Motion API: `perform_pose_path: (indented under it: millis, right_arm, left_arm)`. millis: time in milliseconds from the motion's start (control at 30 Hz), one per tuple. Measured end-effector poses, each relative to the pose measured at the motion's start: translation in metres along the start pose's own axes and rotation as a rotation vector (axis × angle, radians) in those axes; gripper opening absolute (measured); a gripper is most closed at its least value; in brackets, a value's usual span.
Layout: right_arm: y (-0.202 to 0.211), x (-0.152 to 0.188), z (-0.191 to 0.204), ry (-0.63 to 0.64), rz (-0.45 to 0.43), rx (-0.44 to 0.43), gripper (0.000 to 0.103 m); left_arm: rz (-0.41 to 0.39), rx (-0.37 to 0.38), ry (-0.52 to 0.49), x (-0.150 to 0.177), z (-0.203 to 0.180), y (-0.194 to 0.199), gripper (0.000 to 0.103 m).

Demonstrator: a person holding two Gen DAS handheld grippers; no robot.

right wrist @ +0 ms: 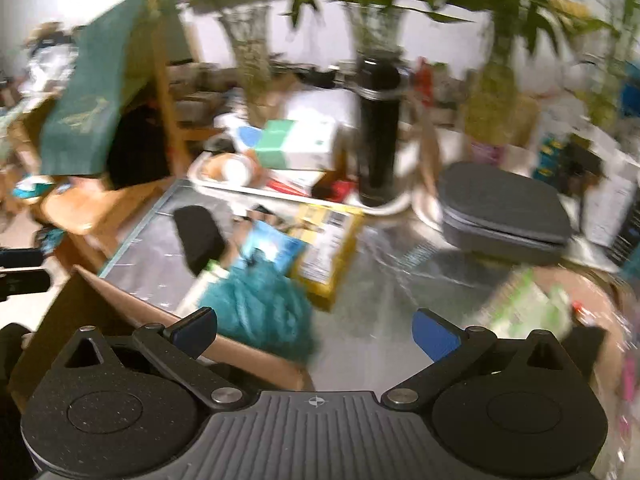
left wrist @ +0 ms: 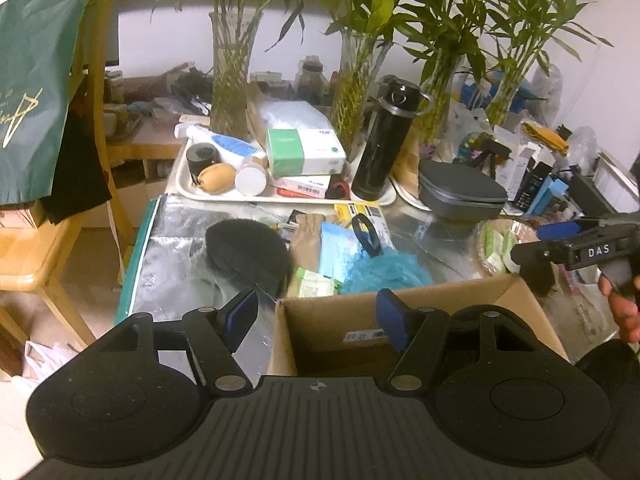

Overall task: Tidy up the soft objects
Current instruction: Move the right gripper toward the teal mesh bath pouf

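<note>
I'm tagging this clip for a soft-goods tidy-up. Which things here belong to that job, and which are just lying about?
Part of the job:
- fluffy teal mesh puff
- round black foam pad
- open brown cardboard box

Just lying about:
- tall black flask
- grey zipped hard case
- green-and-white tissue box
- white plastic tray

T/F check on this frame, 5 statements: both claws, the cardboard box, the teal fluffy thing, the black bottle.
1. The left claw is open with nothing between its pads. True.
2. The right claw is shut on the teal fluffy thing. False: it is open and empty; the fluffy thing lies on the table beside the box.
3. The black bottle lies on its side. False: it stands upright at the white tray's edge.
4. The cardboard box is open at the top. True.
5. The black foam pad is inside the box. False: it lies on the silver table cover.
</note>
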State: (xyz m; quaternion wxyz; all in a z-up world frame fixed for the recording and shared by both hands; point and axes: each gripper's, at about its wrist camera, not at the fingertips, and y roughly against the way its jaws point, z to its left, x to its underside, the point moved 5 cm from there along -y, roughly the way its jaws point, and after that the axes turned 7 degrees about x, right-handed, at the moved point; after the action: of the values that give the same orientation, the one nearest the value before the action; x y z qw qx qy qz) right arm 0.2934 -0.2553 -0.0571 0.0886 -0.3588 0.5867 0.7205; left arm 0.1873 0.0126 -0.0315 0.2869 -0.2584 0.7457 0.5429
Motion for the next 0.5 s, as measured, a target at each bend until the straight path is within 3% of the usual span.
perform_pose_path:
  millis: [333, 500]
  right_arm:
    - [-0.032, -0.020, 0.009, 0.109, 0.032, 0.036, 0.103]
    - [-0.048, -0.027, 0.019, 0.128, 0.019, -0.026, 0.103]
  left_arm:
    - [-0.034, -0.027, -0.049, 0.001, 0.005, 0.000, 0.065]
    - [-0.036, -0.036, -0.054, 0.001, 0.009, 0.000, 0.066]
